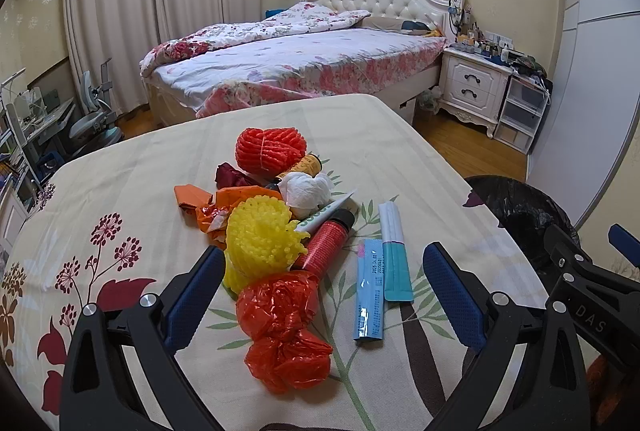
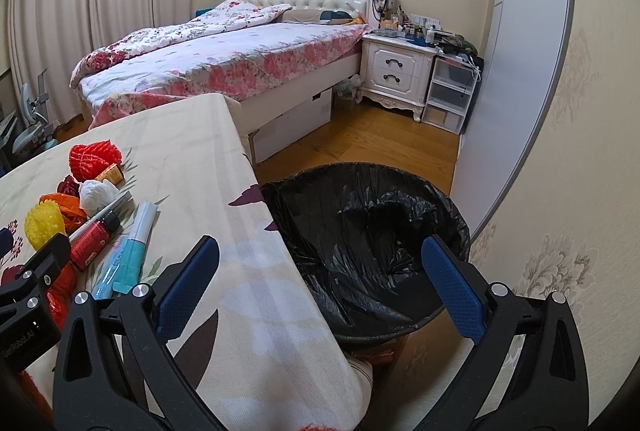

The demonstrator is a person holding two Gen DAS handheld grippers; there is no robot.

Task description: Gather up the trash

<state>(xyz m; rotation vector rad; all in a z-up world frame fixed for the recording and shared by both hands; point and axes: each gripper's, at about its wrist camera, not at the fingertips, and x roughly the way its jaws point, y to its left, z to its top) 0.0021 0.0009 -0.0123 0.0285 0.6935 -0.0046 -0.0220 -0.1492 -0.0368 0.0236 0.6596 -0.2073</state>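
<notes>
Fingers (image 1: pixel 196 285) of the left gripper (image 1: pixel 324 295) stand wide apart and grip nothing, straddling a crumpled red plastic bag (image 1: pixel 286 327) near the surface's front edge. Beyond it the pile holds 1 yellow foam fruit net (image 1: pixel 262 237), 1 red foam fruit net (image 1: pixel 270 149), 1 red bottle with a black cap (image 1: pixel 328 241), 1 white crumpled tissue (image 1: pixel 306 191), 1 orange wrapper (image 1: pixel 200 201) and 2 flat blue-and-teal sachets (image 1: pixel 382 279), all touching or just beside each other on the floral-cloth surface (image 1: pixel 120 191). Fingers (image 2: pixel 454 289) of the right gripper (image 2: pixel 320 291) are likewise spread and hold nothing, hanging over the surface's right edge and the round bin lined with a black plastic bag (image 2: pixel 360 231), which stands on the floor just beside that edge.
</notes>
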